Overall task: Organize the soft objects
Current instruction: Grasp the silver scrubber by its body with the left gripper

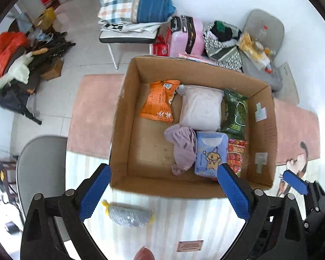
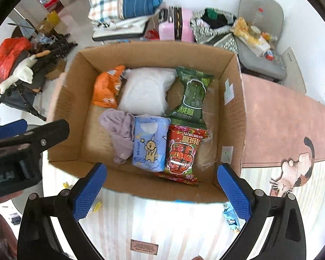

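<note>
While both wrist views look almost straight down into the cardboard box (image 1: 127, 112), the left tool (image 1: 162, 186) stands spread wide at the bottom of its frame, its blue pads gripping nothing; one pad overlaps the box's near left corner and the other the near right part in the picture, though contact cannot be judged. In its own view the right tool (image 2: 162, 186) is likewise released and empty, its fingers framing the near wall of the box. Inside, along the far side, lie an orange packet (image 1: 159, 100), a white pillow-like pack (image 1: 200, 108) and a green wipes packet (image 1: 236, 112); nearer lie a crumpled lilac cloth (image 1: 182, 147), a blue tissue pack (image 1: 210, 153) and a red packet (image 2: 182, 151), side by side. On the striped tabletop (image 1: 184, 216), just outside the box at lower centre of the left view, rests a grey wrapped bundle (image 1: 129, 215) with yellow ends.
</note>
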